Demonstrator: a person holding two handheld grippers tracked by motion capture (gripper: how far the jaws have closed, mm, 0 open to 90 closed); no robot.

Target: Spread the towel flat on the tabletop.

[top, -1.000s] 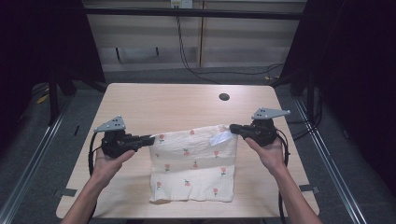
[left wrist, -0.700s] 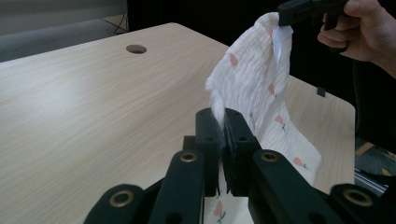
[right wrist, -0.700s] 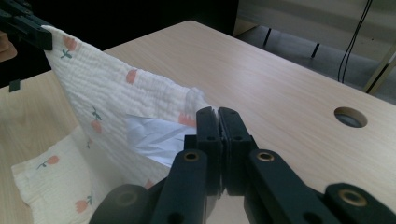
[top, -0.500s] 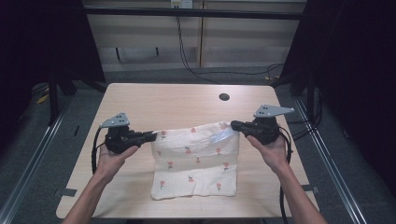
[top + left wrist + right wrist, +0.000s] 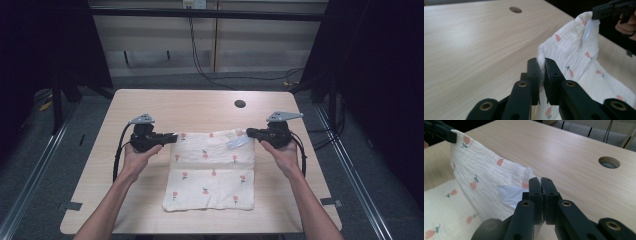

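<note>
A cream cloth (image 5: 210, 175) printed with small red flowers lies on the table, its near half flat. Its far edge is lifted and stretched between both grippers. My left gripper (image 5: 174, 136) pinches the far left corner. Its jaws have just been opening a little, and the cloth (image 5: 574, 50) is still caught between them at my left gripper (image 5: 542, 62). My right gripper (image 5: 248, 132) is shut on the far right corner beside a white label (image 5: 236, 143). In the right gripper view, cloth (image 5: 479, 175) runs from my right gripper (image 5: 541, 181) across to the left gripper (image 5: 446, 135).
The wooden table (image 5: 200, 107) has a round cable hole (image 5: 240, 104) at the back, right of centre. Bare wood lies beyond the cloth and on both sides. Dark curtains and metal rails flank the table.
Both grippers have moved toward the table's far side and lower, carrying the cloth's far edge with them. The cloth now stretches farther back and hangs less high.
</note>
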